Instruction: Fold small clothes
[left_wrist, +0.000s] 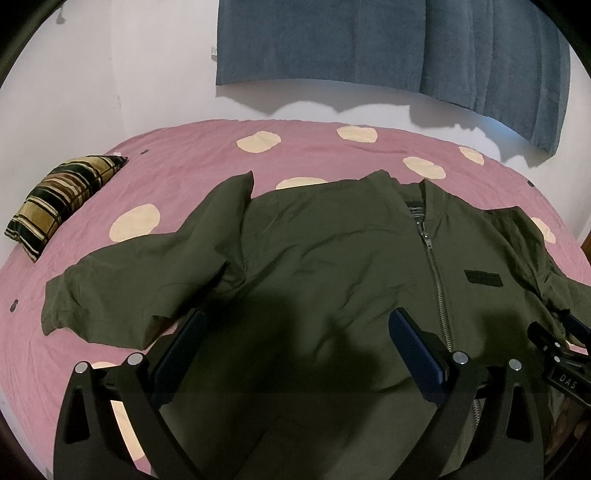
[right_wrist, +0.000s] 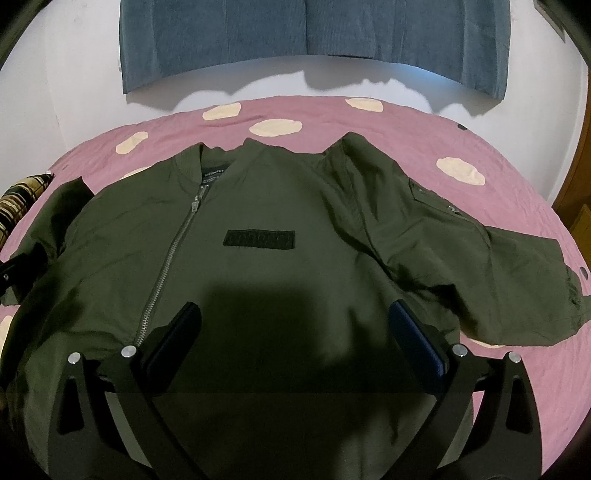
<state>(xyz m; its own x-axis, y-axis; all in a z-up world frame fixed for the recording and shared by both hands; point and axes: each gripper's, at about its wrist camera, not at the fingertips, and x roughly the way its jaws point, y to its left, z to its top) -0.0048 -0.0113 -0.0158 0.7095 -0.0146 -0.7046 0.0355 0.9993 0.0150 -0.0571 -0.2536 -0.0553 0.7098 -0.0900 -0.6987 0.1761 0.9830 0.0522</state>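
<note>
An olive green zip-up jacket (left_wrist: 314, 251) lies front up and spread flat on the pink bed, collar toward the wall, both sleeves out to the sides. It also shows in the right wrist view (right_wrist: 277, 206), with a black chest patch (right_wrist: 259, 238). My left gripper (left_wrist: 295, 325) is open and empty, hovering over the jacket's left half. My right gripper (right_wrist: 295, 317) is open and empty over the right half, below the patch. The right gripper's tip shows at the right edge of the left wrist view (left_wrist: 557, 332).
The pink sheet with cream dots (left_wrist: 184, 162) covers the bed. A striped black and gold pillow (left_wrist: 62, 203) lies at the far left. A blue curtain (left_wrist: 369, 44) hangs on the white wall behind. A wooden door (right_wrist: 576, 206) stands at the right.
</note>
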